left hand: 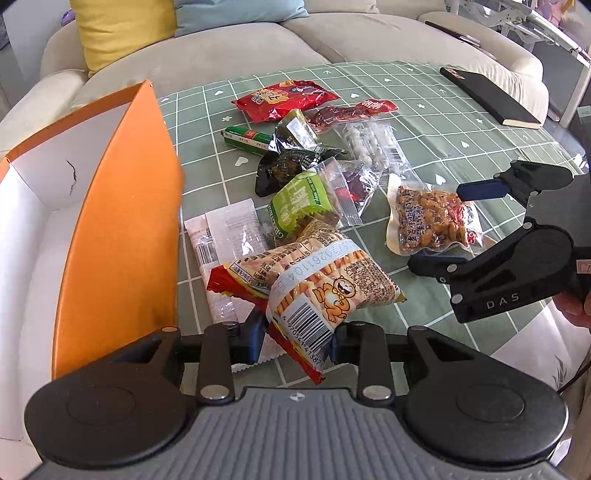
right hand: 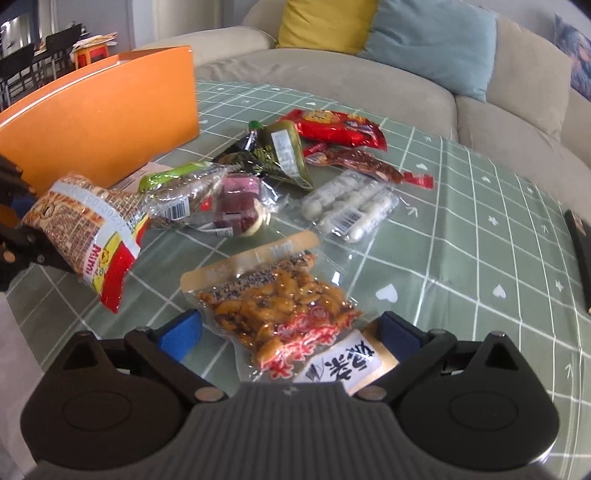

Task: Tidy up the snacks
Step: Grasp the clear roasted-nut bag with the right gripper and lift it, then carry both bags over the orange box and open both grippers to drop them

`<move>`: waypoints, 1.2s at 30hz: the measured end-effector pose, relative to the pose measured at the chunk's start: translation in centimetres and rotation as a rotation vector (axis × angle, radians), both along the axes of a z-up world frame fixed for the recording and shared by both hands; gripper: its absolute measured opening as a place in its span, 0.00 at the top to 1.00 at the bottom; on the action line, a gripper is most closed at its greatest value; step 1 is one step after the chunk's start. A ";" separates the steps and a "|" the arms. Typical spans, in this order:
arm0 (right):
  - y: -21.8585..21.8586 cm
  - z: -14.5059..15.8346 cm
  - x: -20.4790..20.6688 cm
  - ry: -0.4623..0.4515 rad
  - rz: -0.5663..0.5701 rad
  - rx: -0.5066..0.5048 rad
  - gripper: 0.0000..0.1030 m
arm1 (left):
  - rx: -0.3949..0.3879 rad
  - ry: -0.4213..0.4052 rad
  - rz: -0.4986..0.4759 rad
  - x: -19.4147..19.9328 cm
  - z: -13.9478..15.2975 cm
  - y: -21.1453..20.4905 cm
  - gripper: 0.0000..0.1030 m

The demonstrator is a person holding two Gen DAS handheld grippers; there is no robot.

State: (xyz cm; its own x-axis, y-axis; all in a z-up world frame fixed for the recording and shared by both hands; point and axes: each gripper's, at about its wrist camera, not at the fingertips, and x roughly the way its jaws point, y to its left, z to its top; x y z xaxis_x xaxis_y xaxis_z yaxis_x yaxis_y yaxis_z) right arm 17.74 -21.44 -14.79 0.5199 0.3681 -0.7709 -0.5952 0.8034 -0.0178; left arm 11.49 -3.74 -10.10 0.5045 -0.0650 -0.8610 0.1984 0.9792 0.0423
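Note:
My left gripper [left hand: 299, 341] is shut on a Mimi stick-snack bag [left hand: 325, 291], lifted off the table beside the orange box [left hand: 122, 229]; the bag also shows in the right wrist view [right hand: 85, 236]. My right gripper [right hand: 291, 332] is open, its blue pads either side of a clear peanut pack [right hand: 280, 314], also seen from the left wrist [left hand: 432, 218]. The right gripper shows in the left wrist view [left hand: 458, 225]. Several other snacks lie in a pile: a red bag [left hand: 284, 98], a green sausage [left hand: 245, 138], a green pack [left hand: 299, 201].
A green checked tablecloth [left hand: 461, 147] covers the table. The orange box with a white inside [left hand: 33, 236] stands at the left. A black notebook [left hand: 491, 96] lies at the far right. A beige sofa with yellow [right hand: 325, 22] and blue cushions is behind.

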 end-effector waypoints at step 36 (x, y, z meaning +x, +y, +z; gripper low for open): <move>0.7 8.2 -6.1 -0.097 -0.131 -0.053 0.99 | -0.067 -0.164 0.045 -2.9 6.6 1.4 0.67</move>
State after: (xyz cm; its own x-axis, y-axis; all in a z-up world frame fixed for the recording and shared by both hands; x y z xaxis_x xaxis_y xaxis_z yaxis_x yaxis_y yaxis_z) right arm 11.60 -20.76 -6.64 0.6337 0.2530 -0.7310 -0.4792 0.8702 -0.1143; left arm 8.57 -2.37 -3.49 0.6412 -0.0933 -0.7617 0.1500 0.9887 0.0051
